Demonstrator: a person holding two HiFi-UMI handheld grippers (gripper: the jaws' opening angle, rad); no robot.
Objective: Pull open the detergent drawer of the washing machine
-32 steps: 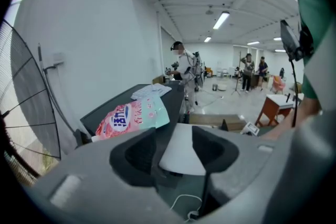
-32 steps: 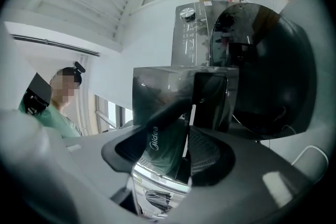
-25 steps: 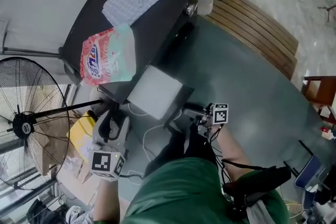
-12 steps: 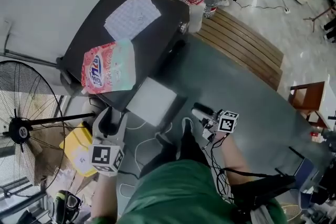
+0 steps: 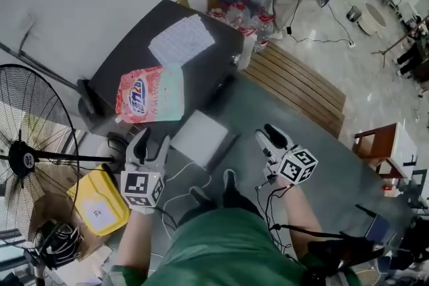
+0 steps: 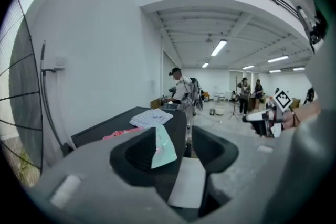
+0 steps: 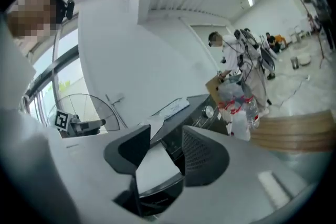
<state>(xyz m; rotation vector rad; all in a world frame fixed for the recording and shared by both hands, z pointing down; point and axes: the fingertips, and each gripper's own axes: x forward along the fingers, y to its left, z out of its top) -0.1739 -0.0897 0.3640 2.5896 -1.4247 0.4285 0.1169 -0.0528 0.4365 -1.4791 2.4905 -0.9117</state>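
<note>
The dark washing machine (image 5: 134, 60) stands by the wall with a red-and-green detergent bag (image 5: 151, 94) and a paper sheet (image 5: 182, 39) on its top. Its white detergent drawer (image 5: 199, 137) sticks out of the front, pulled open; it also shows as the drawer (image 6: 189, 183) and the drawer (image 7: 155, 165) past the jaws. My left gripper (image 5: 150, 143) hovers left of the drawer, jaws apart and empty. My right gripper (image 5: 269, 136) is held to the drawer's right, clear of it. Its jaws have just been closing, with a gap left and nothing between them.
A standing fan (image 5: 27, 144) and a yellow box (image 5: 97, 207) are at the left. Water bottles (image 5: 248, 30) stand beside the machine, with a wooden slatted platform (image 5: 295, 84) behind. Cables (image 5: 181, 191) lie on the floor under the drawer. People stand far off in the room.
Both grippers have risen, the right one much more, and it has rolled and drawn back from the drawer. The right jaws stand narrower. The drawer stays out.
</note>
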